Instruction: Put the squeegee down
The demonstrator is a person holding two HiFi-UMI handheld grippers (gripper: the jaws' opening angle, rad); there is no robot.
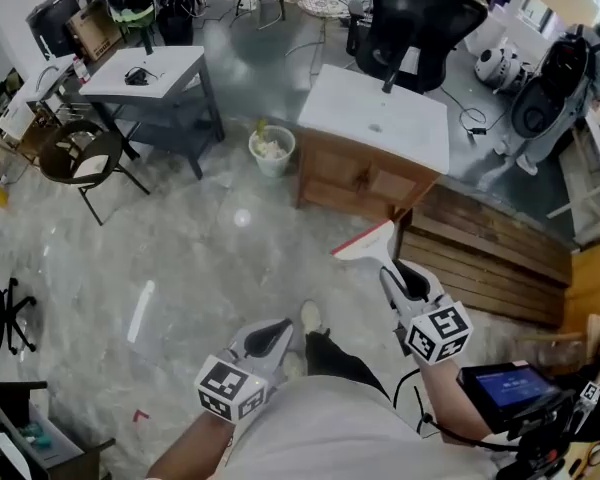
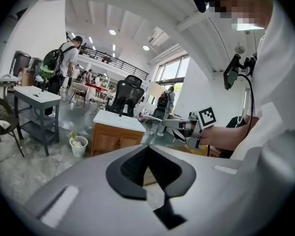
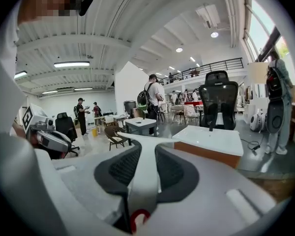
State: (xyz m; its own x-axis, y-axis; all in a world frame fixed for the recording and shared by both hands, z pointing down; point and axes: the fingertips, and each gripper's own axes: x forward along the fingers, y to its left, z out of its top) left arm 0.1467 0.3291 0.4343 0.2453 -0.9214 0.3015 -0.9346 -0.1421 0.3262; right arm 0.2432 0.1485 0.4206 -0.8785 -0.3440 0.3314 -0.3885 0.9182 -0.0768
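The squeegee [image 1: 368, 243] has a white handle and a red-edged blade, and it points forward over the floor. My right gripper [image 1: 401, 274] is shut on its handle. In the right gripper view the white handle [image 3: 143, 181] runs up between the dark pads to the crosswise blade, with the right gripper [image 3: 143, 167] closed round it. My left gripper [image 1: 267, 339] is held lower left, shut, with nothing in it. From the left gripper view the left gripper [image 2: 148, 154] shows closed tips, and the right gripper [image 2: 188, 127] carries the squeegee [image 2: 153, 118] off to the right.
Ahead stands a wooden cabinet with a white top [image 1: 375, 118], a black office chair [image 1: 420, 18] behind it. A white bin [image 1: 272, 151] is on the floor to its left. A grey table [image 1: 145, 73] and brown chair [image 1: 80, 158] stand left. Wooden pallets [image 1: 485, 258] lie right.
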